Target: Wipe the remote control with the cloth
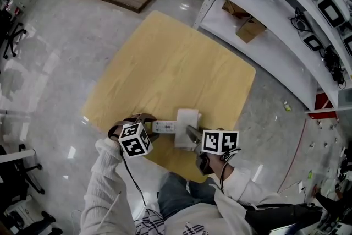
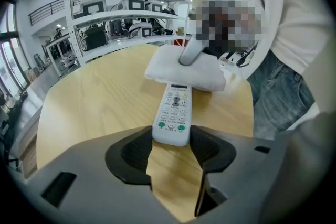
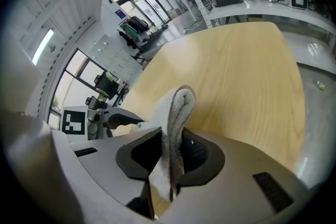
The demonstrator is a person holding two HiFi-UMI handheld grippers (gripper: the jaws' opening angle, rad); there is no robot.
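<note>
Left gripper view: the left claw (image 2: 171, 145) grips the remote control (image 2: 175, 108) by its very end, so the cloth (image 2: 202, 75) pinched in the right claw (image 3: 170, 155) could lever it loose.

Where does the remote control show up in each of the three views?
Head view: the remote control lies low centre on the table, between the left gripper and the cloth.
Left gripper view: centre, near end clamped between the jaws, far end under the cloth.
Right gripper view: not made out; the cloth, pinched by the right gripper, fills the middle.
Shared landmark: the white cloth.
</note>
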